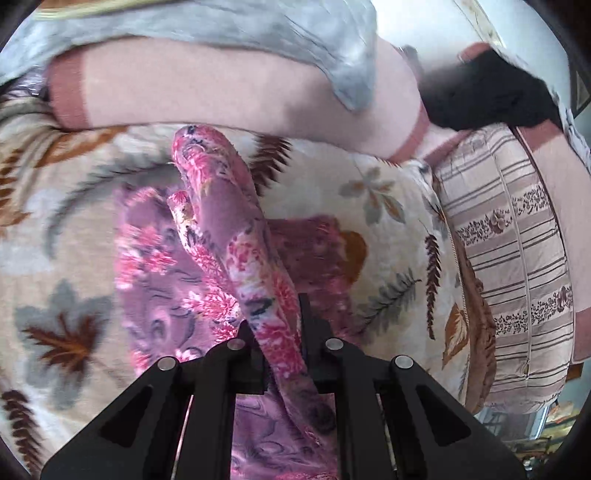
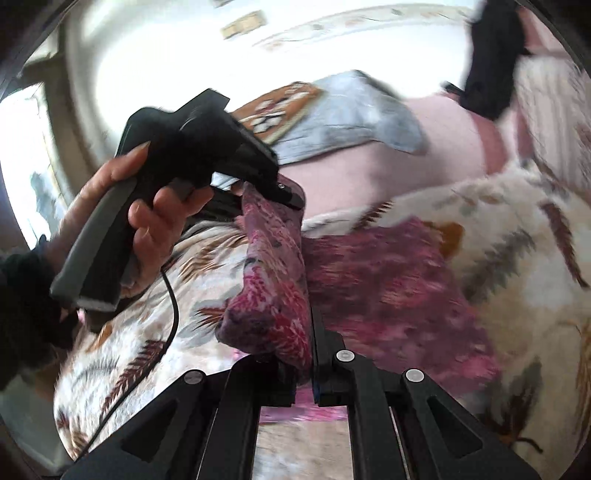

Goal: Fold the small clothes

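Observation:
A small pink and purple floral garment [image 1: 236, 236] lies on a leaf-patterned blanket [image 1: 66, 236]. My left gripper [image 1: 284, 332] is shut on one edge of it and lifts a taut band of cloth off the bed. My right gripper [image 2: 306, 354] is shut on the other end of the same lifted edge of the garment [image 2: 273, 288]. The rest of the garment [image 2: 388, 288] trails flat on the blanket [image 2: 517, 236]. The left gripper [image 2: 288, 194] also shows in the right wrist view, held by a hand [image 2: 147, 229], pinching the far end of the band.
A pink pillow [image 1: 229, 92] lies across the back with a grey cloth [image 1: 280, 33] on it. A black garment [image 1: 491, 92] sits at the back right. A striped cushion [image 1: 509, 258] lies along the right. A black cable [image 2: 162, 332] trails over the blanket.

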`<action>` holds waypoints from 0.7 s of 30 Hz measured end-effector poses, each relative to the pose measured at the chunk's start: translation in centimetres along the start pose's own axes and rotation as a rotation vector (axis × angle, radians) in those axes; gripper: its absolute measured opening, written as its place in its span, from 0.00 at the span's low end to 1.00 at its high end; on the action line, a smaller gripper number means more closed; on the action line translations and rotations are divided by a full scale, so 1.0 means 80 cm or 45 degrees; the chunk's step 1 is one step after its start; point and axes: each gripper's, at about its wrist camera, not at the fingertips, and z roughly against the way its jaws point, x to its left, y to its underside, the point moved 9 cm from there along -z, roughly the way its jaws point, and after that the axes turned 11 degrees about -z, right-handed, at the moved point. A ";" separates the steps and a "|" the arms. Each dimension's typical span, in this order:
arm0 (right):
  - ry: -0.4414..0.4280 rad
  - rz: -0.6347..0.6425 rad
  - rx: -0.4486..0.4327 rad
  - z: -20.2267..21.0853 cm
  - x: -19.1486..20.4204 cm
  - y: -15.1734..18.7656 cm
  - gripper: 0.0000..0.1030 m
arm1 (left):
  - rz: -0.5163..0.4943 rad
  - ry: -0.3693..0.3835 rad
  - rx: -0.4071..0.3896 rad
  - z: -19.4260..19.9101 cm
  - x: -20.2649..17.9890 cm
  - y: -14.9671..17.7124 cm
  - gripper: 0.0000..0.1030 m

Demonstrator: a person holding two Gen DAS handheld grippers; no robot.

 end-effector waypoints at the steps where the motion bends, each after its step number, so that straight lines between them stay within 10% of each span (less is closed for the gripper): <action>1: 0.008 -0.030 -0.002 0.002 -0.012 -0.002 0.05 | 0.000 0.007 0.010 -0.011 -0.009 -0.001 0.08; 11: 0.134 -0.409 0.138 -0.030 -0.146 0.023 0.05 | 0.110 0.102 0.038 -0.063 -0.046 -0.003 0.18; 15: 0.093 -0.513 0.189 -0.030 -0.166 0.032 0.06 | 0.076 0.066 -0.126 0.002 -0.018 -0.015 0.53; 21: 0.205 -0.461 -0.101 0.027 -0.176 -0.044 0.23 | 0.207 -0.102 -0.166 0.022 0.085 0.033 0.55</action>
